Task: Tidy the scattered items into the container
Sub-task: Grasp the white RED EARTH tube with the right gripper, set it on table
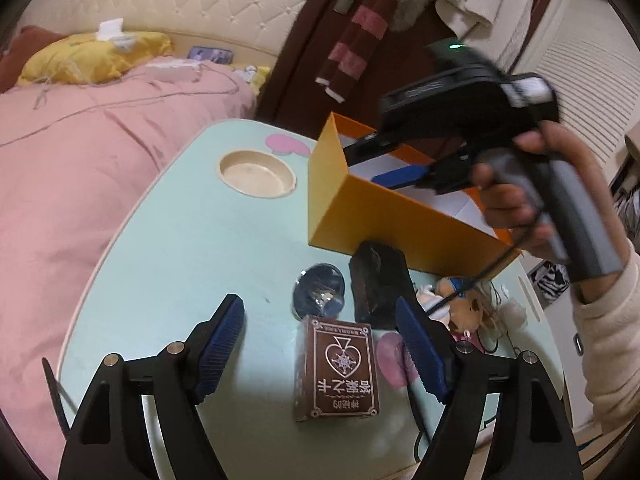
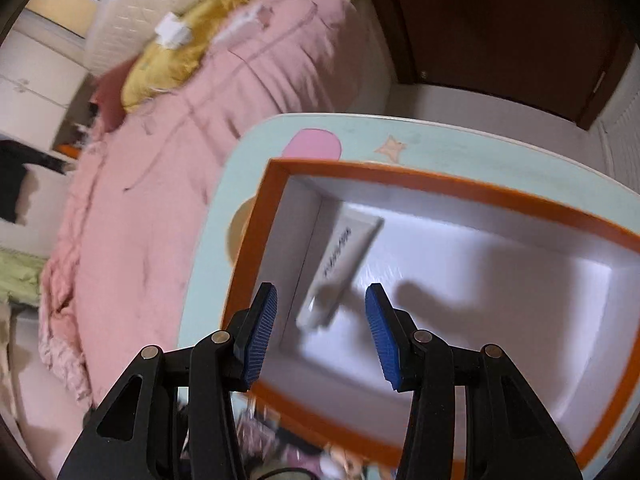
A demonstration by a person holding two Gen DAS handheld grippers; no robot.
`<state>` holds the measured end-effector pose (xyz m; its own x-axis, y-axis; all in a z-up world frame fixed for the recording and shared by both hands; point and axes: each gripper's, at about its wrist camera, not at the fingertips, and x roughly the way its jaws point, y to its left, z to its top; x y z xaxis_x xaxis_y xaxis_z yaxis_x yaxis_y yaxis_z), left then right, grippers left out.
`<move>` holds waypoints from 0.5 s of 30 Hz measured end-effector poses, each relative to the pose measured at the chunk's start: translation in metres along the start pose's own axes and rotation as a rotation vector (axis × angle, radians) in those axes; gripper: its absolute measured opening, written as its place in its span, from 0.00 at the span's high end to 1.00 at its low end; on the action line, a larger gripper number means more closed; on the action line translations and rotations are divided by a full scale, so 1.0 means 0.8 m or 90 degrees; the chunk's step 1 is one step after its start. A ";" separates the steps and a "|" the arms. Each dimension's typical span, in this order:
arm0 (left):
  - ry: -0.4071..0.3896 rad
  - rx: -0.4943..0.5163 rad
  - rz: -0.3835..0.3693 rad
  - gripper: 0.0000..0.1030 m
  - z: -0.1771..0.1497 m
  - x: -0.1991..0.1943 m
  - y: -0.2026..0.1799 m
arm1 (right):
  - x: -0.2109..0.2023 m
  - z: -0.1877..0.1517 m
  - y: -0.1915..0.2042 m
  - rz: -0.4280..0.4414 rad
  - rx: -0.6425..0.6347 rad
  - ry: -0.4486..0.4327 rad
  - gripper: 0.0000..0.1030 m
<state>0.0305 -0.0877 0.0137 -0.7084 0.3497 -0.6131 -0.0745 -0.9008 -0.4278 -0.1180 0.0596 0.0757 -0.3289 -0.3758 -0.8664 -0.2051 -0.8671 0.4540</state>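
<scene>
Left gripper (image 1: 320,354) hangs wide open around the brown card box (image 1: 336,372), not touching. Right gripper (image 2: 322,330) sits partly open, empty, over the orange box (image 2: 440,184), white tube (image 2: 340,268) at 12 o'clock.

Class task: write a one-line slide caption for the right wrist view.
Open right claw above the orange box, a white tube lying inside.

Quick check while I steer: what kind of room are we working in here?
Most likely a bedroom. A bed with a pink quilt and tufted cream headboard sits right beside the small mint-green table, and clothes hang on the dark door behind it.
</scene>
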 end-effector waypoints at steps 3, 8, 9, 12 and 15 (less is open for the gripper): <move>0.004 -0.013 -0.018 0.24 0.001 0.000 0.003 | 0.019 0.005 0.009 -0.050 -0.012 0.005 0.54; 0.015 -0.028 -0.032 0.24 0.001 0.002 0.005 | 0.037 -0.014 0.029 -0.158 -0.115 -0.010 0.66; 0.017 -0.031 -0.035 0.24 0.001 0.002 0.005 | 0.038 -0.018 0.032 -0.180 -0.138 -0.016 0.75; 0.021 -0.032 -0.037 0.24 0.001 0.003 0.004 | 0.035 -0.023 0.027 -0.183 -0.146 -0.025 0.78; 0.021 -0.031 -0.034 0.24 0.000 0.003 0.002 | 0.029 -0.021 0.014 -0.143 -0.118 -0.028 0.80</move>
<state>0.0286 -0.0881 0.0114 -0.6804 0.4063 -0.6099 -0.0771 -0.8673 -0.4917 -0.1124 0.0356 0.0576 -0.3351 -0.1573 -0.9290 -0.1069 -0.9733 0.2033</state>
